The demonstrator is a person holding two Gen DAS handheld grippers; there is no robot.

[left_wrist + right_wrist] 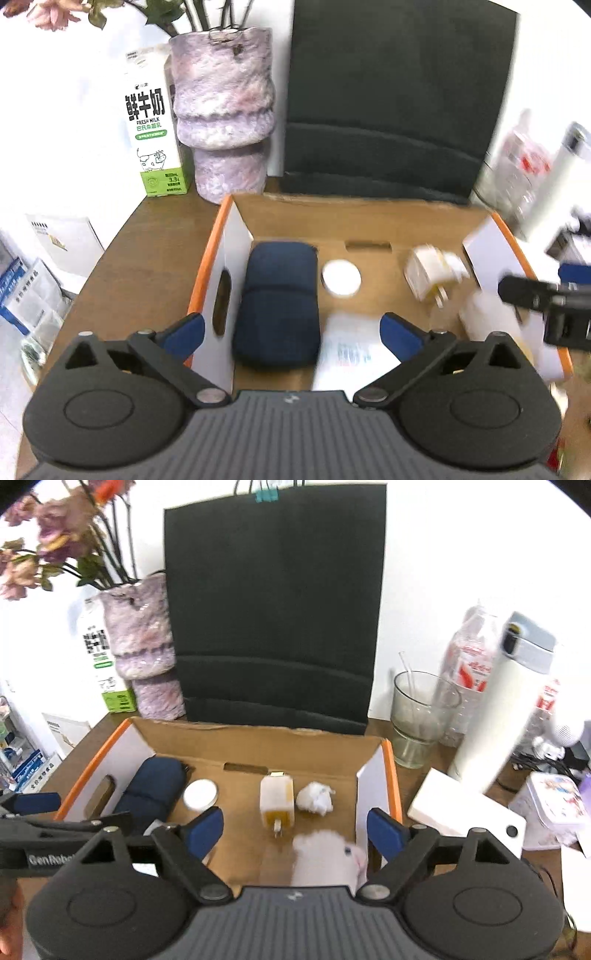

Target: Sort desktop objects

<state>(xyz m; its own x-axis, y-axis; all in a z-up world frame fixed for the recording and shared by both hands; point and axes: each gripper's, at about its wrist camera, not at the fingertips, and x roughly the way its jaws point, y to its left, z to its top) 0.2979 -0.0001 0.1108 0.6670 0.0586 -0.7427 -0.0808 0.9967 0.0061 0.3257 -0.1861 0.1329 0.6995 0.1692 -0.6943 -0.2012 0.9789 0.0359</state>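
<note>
An orange-rimmed cardboard box (218,236) (391,771) holds a navy pouch (279,302) (153,790), a round white lid (341,277) (200,794), a white charger plug (430,275) (277,799), a crumpled tissue (316,797), a white packet (349,350) and a white plush toy (328,856) (491,321). My left gripper (291,332) is open and empty above the pouch and packet. My right gripper (295,827) is open above the plush toy, not touching it.
Behind the box stand a dark paper bag (273,609), a fuzzy purple vase (223,110) and a milk carton (147,122). To the right are a glass (421,716), a plastic bottle (469,664), a white flask (506,701), a white flat box (465,808) and a tin (557,808).
</note>
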